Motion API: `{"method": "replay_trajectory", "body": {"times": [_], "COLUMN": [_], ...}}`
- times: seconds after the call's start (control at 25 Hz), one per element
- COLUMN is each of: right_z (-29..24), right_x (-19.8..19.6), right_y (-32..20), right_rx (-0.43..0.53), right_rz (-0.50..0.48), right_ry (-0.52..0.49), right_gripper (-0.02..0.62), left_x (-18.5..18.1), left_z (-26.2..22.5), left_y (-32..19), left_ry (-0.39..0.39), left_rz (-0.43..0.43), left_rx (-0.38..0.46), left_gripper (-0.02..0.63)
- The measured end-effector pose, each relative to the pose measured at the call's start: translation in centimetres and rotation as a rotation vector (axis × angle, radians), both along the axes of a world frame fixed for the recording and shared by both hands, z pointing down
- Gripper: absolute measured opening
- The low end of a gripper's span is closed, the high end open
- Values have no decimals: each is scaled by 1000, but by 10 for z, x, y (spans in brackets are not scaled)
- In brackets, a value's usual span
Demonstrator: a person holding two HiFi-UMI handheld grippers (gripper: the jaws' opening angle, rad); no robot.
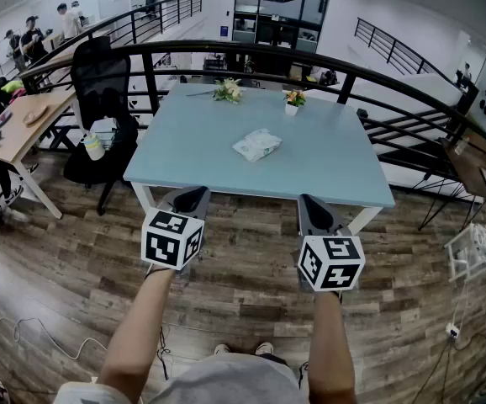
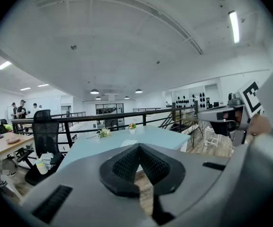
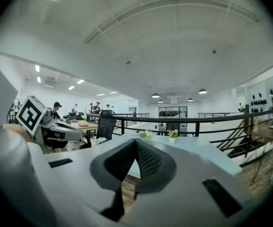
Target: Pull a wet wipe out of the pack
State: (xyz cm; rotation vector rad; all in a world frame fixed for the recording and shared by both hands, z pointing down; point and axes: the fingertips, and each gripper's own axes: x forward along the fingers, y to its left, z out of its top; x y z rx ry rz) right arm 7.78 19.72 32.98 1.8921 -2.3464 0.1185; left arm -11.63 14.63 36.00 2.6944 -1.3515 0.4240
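On the pale blue surface [image 1: 327, 154], near its middle, the wet wipe pack [image 1: 257, 144] is lying flat, with its lid side facing up as far as the head view shows. It is sitting well apart from both grippers, and nothing is touching it. Toward the far edge, a small bunch of white flowers [image 1: 227, 91] and a little pot of orange flowers [image 1: 293, 99] are standing apart from each other. A black office chair [image 1: 100, 82] is standing at the left end, and a dark railing [image 1: 251, 53] is curving behind. The person is holding the left gripper [image 1: 192, 195] and the right gripper [image 1: 312, 202] side by side over the wooden floor [image 1: 243, 310], short of the near edge and pointing roughly toward the pack. The left jaws are pressing together at their tips with nothing between them. The right jaws are doing the same, meeting tip to tip and pinching nothing.
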Motion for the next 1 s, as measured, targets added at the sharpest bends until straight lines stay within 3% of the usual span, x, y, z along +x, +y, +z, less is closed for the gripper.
{"method": "replay_trajectory", "body": {"times": [0.6,1.0], "right_z": [16,22], "right_x": [-22,-21], "right_y": [-10,-24], "right_rx": [-30,-34], "right_rz": [-25,-34], "right_ry": [33,19], "right_gripper": [9,80], "left_x": [-5,-1], "left_z": [7,14], "left_y": [-12,-28], "left_ry": [-3,-19], "left_rz": [20,4], "left_rx": [-3,-11], "left_gripper": [-5,-5]}}
